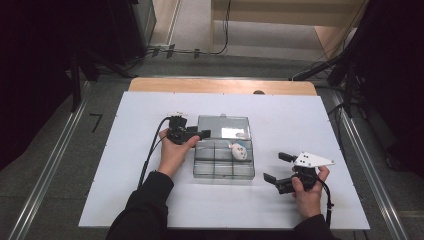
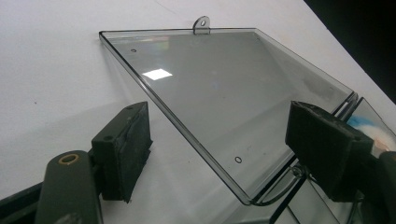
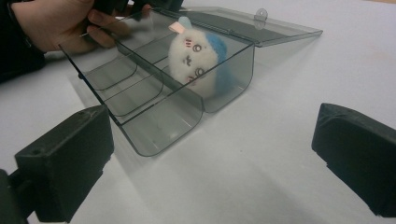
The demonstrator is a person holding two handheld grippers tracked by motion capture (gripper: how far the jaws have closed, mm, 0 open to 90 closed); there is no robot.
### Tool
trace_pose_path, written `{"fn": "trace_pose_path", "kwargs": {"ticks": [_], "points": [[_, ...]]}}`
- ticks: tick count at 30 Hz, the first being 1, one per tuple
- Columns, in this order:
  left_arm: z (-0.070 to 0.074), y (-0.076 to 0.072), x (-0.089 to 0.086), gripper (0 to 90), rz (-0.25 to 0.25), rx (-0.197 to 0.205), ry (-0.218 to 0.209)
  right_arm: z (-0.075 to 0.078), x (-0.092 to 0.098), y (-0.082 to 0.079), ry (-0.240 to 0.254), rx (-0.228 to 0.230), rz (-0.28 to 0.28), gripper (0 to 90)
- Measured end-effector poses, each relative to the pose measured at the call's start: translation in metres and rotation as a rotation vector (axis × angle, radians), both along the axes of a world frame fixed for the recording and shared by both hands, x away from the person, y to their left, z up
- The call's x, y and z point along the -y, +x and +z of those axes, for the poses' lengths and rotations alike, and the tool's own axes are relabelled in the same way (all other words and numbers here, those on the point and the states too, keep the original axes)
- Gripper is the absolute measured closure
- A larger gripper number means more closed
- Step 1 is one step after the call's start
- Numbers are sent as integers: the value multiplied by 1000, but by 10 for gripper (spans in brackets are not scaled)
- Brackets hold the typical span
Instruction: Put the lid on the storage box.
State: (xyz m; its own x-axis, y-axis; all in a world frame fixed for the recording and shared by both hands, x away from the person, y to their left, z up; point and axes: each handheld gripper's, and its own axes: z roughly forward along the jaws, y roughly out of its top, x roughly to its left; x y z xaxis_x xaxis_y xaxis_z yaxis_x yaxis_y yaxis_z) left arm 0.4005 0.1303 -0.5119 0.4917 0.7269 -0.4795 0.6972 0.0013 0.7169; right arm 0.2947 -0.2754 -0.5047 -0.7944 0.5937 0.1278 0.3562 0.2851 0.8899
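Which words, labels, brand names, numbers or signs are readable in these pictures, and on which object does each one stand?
"7": a dark mark shaped like this digit on the grey floor, left of the white table.
No text on the clear box, its open lid, the plush toy or either gripper.

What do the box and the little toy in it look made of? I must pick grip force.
Box: seemingly hard smoky clear plastic, glossy; the table shows through and its lid reflects a light. Toy: probably soft plush, matte; its white and blue surface looks fuzzy.
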Motion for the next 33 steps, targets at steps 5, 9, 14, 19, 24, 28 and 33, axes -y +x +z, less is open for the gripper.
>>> {"fn": "trace_pose_path", "kwargs": {"ticks": [5, 9, 14, 19, 24, 28, 33], "points": [[0, 0, 0, 219, 6, -2, 6, 3, 0, 0, 13, -10, -5, 0], [0, 0, 0, 220, 11, -6, 6, 7, -2, 1, 32, -21, -2, 0], [0, 0, 0, 221, 13, -3, 8, 14, -7, 3, 44, -23, -9, 0], [-1, -1, 0, 224, 14, -2, 6, 20, -12, 9, 39, -30, -14, 0], [0, -1, 1, 224, 16, 3, 10, 23, -16, 18, 44, -37, -20, 0], [-1, -1, 0, 224, 16, 2, 10, 27, -21, 26, 44, -46, -26, 0], [-1, -1, 0, 225, 15, -1, 6, 33, -27, 38, 52, -52, -30, 0]]}}
